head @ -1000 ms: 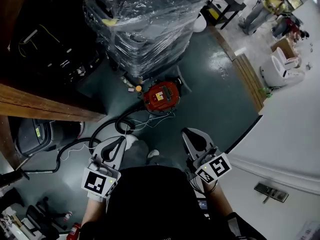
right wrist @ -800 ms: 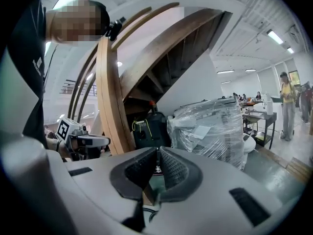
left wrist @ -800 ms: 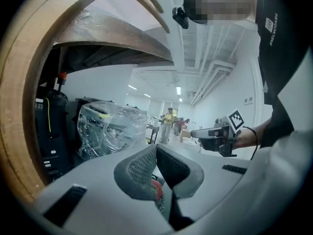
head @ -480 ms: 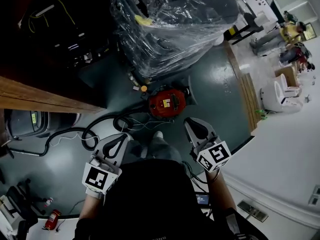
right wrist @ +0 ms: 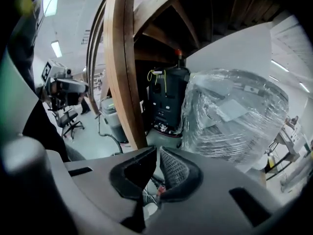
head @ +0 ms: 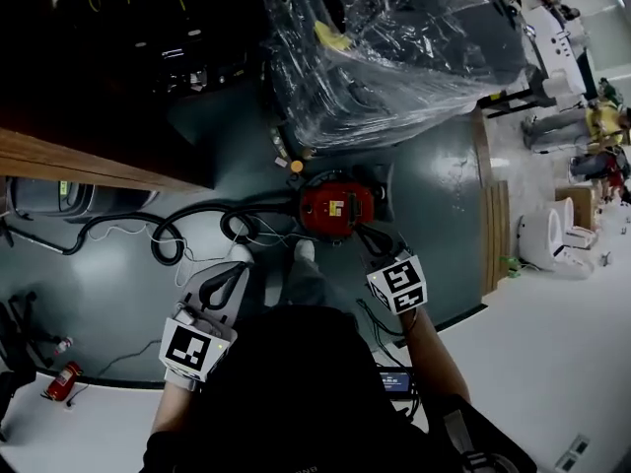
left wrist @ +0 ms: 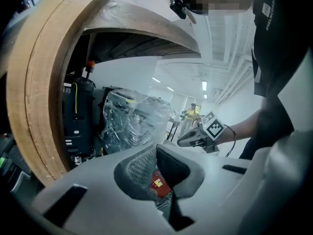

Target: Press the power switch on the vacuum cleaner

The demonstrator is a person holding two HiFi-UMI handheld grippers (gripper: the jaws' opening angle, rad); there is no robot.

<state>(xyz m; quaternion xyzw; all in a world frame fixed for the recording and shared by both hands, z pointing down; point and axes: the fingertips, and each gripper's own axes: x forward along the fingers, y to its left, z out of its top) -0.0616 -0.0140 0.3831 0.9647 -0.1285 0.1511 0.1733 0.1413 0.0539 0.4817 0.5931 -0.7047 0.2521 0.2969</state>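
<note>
Red vacuum cleaner point(head: 335, 208) stands on the floor just ahead of the right gripper point(right wrist: 156, 152), whose jaws are nearly together, gripping nothing. Left gripper point(left wrist: 157, 148) is farther from it, jaw tips meeting, likewise.

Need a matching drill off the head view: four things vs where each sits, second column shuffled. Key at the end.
Things:
1. red round vacuum cleaner
2. clear-plastic-wrapped pallet stack
3. small red fire extinguisher
4. black flexible hose

Places:
A. far lower left of the view
B. top of the view, beyond the vacuum
C. on the dark green floor, just ahead of the person's pale shoes
D. snaking away to the left from the vacuum

Pairs: 1-C, 2-B, 3-A, 4-D
</note>
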